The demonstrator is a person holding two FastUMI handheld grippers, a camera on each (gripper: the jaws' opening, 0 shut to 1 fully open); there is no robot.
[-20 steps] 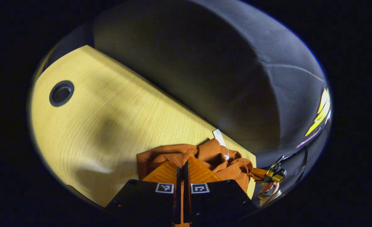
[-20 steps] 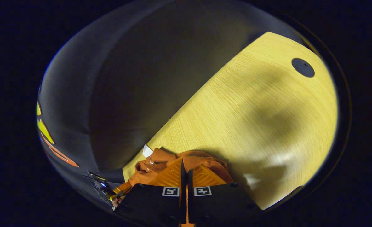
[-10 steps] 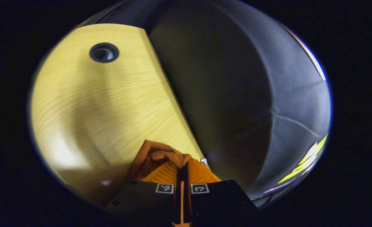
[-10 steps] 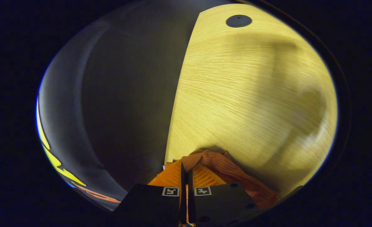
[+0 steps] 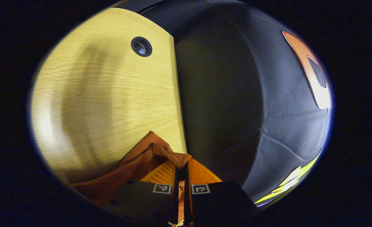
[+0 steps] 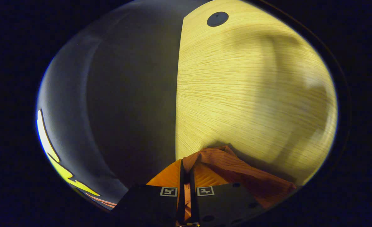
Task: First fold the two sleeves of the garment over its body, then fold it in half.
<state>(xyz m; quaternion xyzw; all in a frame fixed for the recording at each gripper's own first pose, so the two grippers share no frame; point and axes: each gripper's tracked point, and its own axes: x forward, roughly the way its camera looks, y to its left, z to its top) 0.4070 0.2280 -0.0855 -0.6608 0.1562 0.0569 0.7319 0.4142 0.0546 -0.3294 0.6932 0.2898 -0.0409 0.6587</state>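
So both are clamped on the rust garment (image 5: 135, 164): from the left gripper (image 5: 181, 168) it trails to 8 o'clock, from the right gripper (image 6: 186, 171) to 4 o'clock, over the table (image 5: 104, 94).

No words, brands or numbers can be read. The only signs are small square black-and-white coded markers: a pair on the left gripper (image 5: 181, 170), at about 6 o'clock in the left gripper view, and a pair on the right gripper (image 6: 186, 171), at about 6 o'clock in the right gripper view.
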